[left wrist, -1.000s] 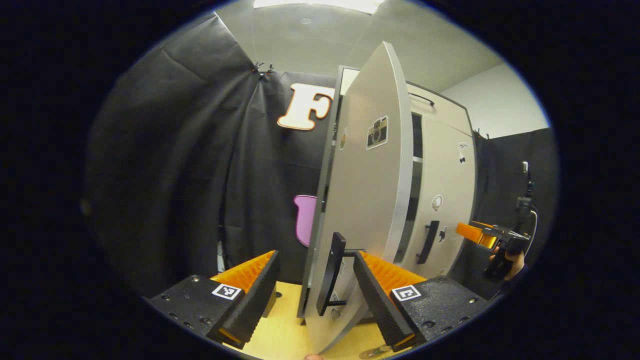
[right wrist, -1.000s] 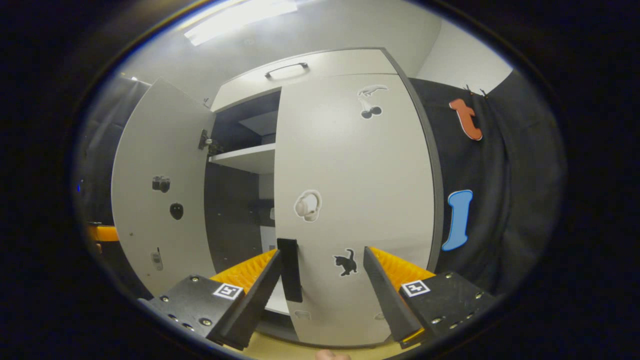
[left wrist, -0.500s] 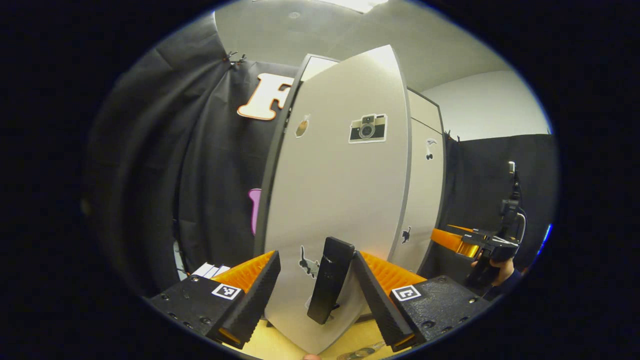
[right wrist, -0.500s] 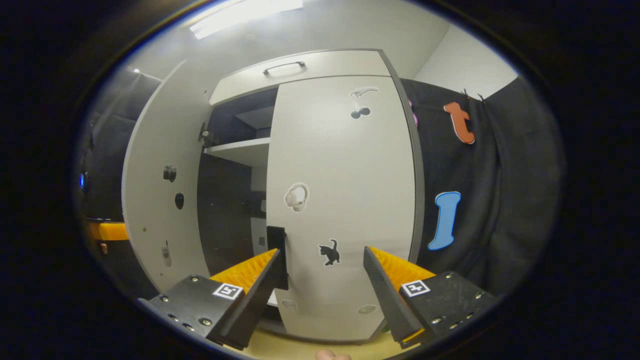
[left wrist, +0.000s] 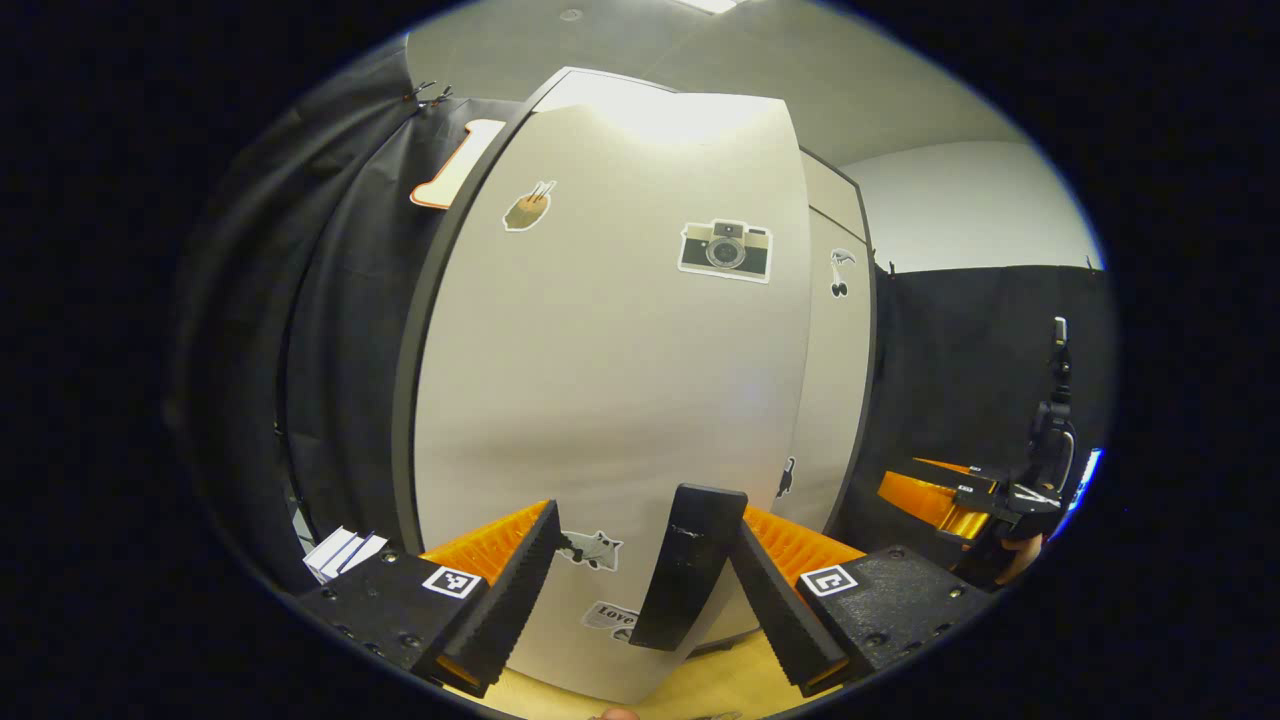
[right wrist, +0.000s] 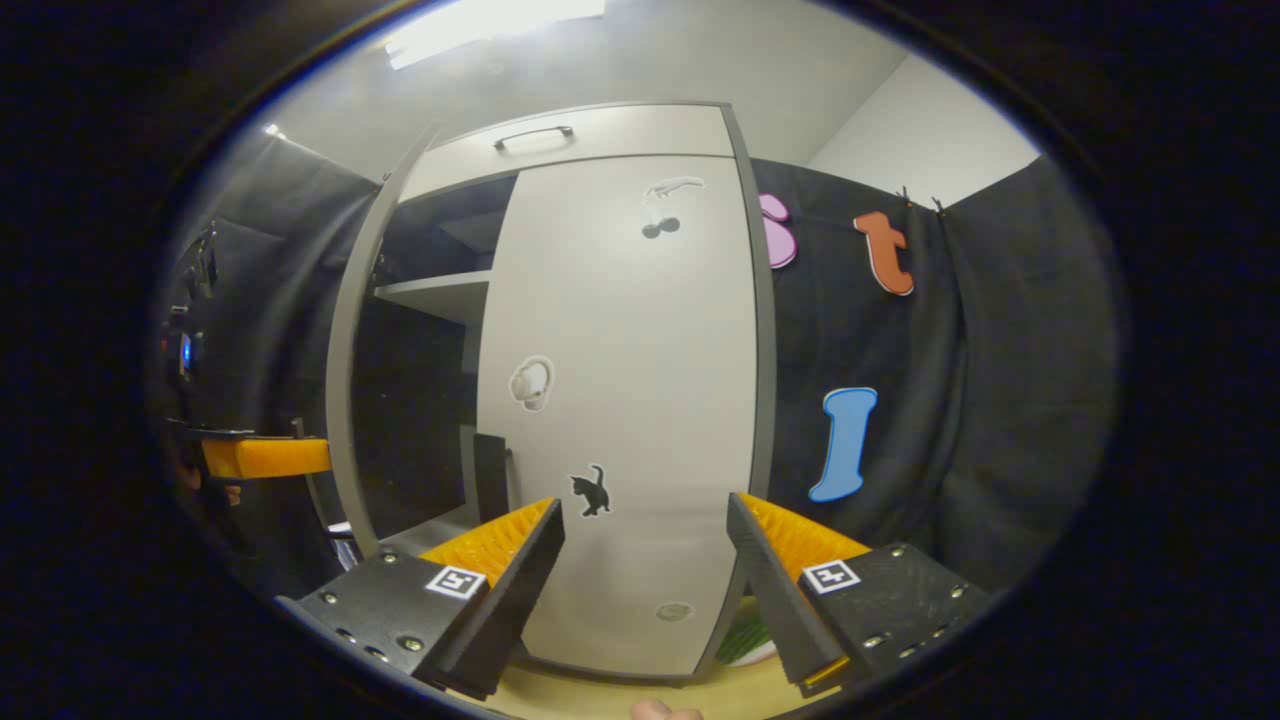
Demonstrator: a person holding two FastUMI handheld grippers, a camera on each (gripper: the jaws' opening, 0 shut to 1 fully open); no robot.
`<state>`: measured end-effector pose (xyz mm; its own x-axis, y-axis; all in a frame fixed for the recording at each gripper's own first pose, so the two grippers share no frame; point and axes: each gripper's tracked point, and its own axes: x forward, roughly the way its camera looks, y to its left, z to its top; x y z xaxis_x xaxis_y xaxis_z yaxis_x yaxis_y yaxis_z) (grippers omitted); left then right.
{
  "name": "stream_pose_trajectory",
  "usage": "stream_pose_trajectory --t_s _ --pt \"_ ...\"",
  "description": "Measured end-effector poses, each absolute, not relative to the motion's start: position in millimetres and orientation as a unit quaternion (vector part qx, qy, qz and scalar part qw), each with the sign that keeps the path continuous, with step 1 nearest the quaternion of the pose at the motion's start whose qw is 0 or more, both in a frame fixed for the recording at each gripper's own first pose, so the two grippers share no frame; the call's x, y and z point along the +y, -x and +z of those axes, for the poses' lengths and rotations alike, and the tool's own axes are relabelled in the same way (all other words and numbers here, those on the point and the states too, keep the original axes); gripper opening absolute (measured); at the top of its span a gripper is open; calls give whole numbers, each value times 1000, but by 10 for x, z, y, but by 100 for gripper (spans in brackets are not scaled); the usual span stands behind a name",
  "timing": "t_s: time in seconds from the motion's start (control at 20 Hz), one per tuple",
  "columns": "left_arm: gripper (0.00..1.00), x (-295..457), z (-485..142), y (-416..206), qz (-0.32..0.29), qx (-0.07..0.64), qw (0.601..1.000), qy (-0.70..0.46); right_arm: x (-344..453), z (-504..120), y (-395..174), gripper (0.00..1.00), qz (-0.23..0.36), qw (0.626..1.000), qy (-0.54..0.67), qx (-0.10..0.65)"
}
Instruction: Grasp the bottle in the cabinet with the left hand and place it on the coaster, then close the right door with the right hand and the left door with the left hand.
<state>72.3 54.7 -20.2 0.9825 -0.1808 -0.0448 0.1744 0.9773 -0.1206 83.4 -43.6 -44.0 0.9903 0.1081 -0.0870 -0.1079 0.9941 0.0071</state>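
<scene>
The cabinet's left door [left wrist: 610, 380], grey with stickers, stands almost flat before my left gripper [left wrist: 645, 512]. That gripper is open, and the door's black handle [left wrist: 690, 565] sits between its fingers, close against the right one. In the right gripper view the right door [right wrist: 620, 400] lies shut against the cabinet, its black handle [right wrist: 490, 478] at its left edge. The left door [right wrist: 345, 380] appears edge-on there, still ajar over the dark inside and a shelf [right wrist: 435, 295]. My right gripper [right wrist: 645, 505] is open and holds nothing, a little back from the right door.
The right gripper [left wrist: 950, 500] and the hand holding it hang at the far right of the left gripper view. The left gripper [right wrist: 265, 457] pokes in left of the door edge. Black cloth walls flank the cabinet. A green-and-white thing [right wrist: 745, 640] lies on the wooden table [right wrist: 600, 695].
The left door has swung from edge-on towards the cabinet, pushed along with my left gripper at its handle. My right gripper has drawn back from the shut right door.
</scene>
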Motion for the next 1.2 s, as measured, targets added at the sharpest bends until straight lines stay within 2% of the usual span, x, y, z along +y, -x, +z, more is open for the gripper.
stream_pose_trajectory --t_s 0.1,0.45,1.2 --pt "100 499 -231 -827 -93 31 993 60 -532 -452 -821 100 48 998 -8 46" --pt "100 394 -299 -1113 -90 37 993 59 -566 -487 -795 99 62 997 -20 48" --pt "100 324 -377 -1279 -73 38 996 21 -547 -579 -977 100 77 995 -25 52"
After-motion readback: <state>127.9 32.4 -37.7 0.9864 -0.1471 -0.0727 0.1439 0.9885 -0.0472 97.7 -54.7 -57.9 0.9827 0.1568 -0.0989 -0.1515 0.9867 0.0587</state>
